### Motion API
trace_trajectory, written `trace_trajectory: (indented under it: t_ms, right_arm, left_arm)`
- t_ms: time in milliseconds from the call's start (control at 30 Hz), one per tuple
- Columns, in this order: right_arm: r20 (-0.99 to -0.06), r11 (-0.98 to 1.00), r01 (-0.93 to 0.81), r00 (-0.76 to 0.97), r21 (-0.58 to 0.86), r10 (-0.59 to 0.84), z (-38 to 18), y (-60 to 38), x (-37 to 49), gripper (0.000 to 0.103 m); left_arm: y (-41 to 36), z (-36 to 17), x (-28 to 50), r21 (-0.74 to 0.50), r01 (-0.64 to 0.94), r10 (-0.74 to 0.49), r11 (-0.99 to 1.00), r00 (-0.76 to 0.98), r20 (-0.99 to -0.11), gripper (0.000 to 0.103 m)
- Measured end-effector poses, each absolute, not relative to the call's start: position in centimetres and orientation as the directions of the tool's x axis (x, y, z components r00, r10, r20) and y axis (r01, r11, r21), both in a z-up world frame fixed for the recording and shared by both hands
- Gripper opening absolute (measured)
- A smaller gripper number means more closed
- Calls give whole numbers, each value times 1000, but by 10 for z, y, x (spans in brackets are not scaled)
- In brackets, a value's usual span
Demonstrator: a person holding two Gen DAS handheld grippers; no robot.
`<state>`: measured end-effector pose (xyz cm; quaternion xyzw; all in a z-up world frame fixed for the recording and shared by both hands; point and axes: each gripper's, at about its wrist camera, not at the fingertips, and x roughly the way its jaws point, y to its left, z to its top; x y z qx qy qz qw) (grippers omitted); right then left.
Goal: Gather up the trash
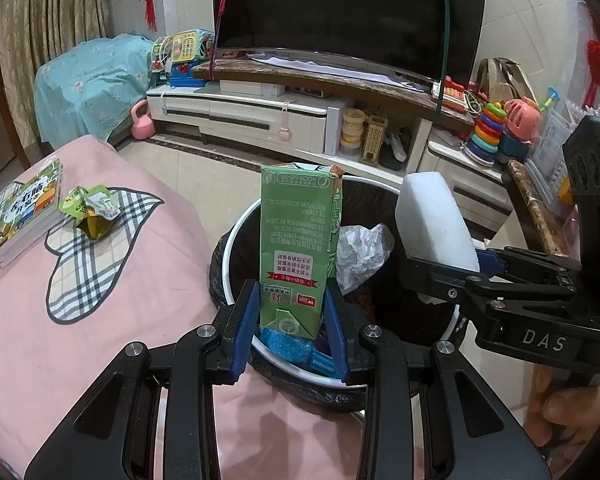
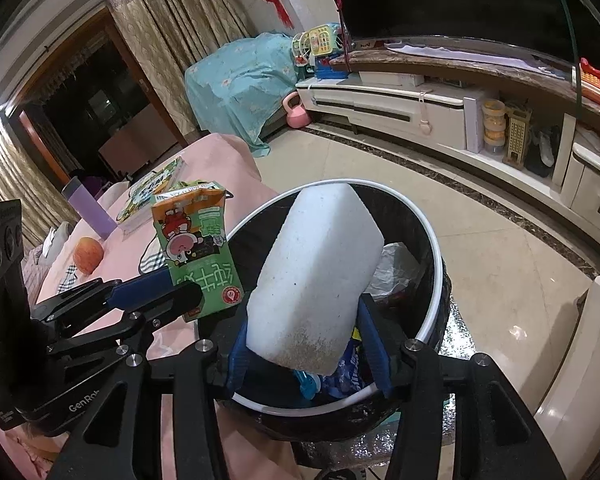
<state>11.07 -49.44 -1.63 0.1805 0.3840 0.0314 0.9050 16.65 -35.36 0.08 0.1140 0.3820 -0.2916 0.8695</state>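
The left claw (image 1: 291,320) pinches a green carton (image 1: 300,248) by its lower end. The right claw (image 2: 304,344) pinches a white foam block (image 2: 312,276) the same way. Both items hang over the open bin (image 1: 236,220), which stands on the floor against the pink bed (image 1: 100,280) and already holds crumpled wrap (image 1: 360,252) and blue packets.

Risks:
- The carton sits above the near rim. Released here, it could strike the rim and tip onto the bed.
- The two claws are close together. A sideways move of either could knock the other's item loose.
- The foam is light and gripped only at one end; it may pivot in the pads or bounce off the trash below.

Orientation: the carton's long axis runs away from the claw, nearly upright in the left view, print inverted, torn top end farthest from the pads. The block's long axis likewise runs away from its claw, leaning slightly right.

More trash, a crumpled pouch (image 1: 90,210), lies on the bed beside the books (image 1: 28,208).
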Motion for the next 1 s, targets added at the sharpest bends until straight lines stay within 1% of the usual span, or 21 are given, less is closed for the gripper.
trace_trajectory:
  t_ms: [200,333,367,433,467,500,533,600,700,900,1000]
  right_arm:
    - [-689,934,86,699,346,191,-15,-494,112,51]
    - [-698,935,87,690,343,191,-15,-494,114,55]
    - [-699,935,86,688,345,195,-14,-495,114,55]
    - [-699,931,87,686,354,202,-14,-496,116,59]
    - [-698,929,91,687,358,202,-13,-498,116,60]
    - [-697,928,94,688,360,201,-12,-499,115,65]
    - [-693,926,96,693,364,201,-11,-500,114,70]
    - [-687,925,101,700,366,195,-10,-501,113,75]
    - [-680,921,105,706,376,197,-8,-502,111,75]
    - [-660,917,103,726,385,195,0,-495,103,75]
    - [-644,918,102,742,382,186,5,-488,95,80]
  left_arm:
    - [-357,-2,169,-23,593,-415,805,534,-737,31]
    - [-357,-2,171,-33,593,-417,805,525,-742,33]
    - [-357,-1,172,-39,589,-415,807,520,-747,35]
    - [-354,0,172,-46,585,-418,810,520,-745,49]
    - [-353,1,171,-44,581,-417,812,527,-740,52]
    - [-350,2,170,-41,577,-416,816,535,-735,56]
    - [-348,3,170,-41,574,-415,818,539,-733,59]
    - [-343,6,168,-45,566,-416,823,547,-726,59]
    - [-333,9,167,-47,549,-410,834,561,-719,63]
    - [-309,14,158,-67,513,-407,856,588,-699,64]
    - [-293,17,149,-80,490,-406,868,608,-683,68]
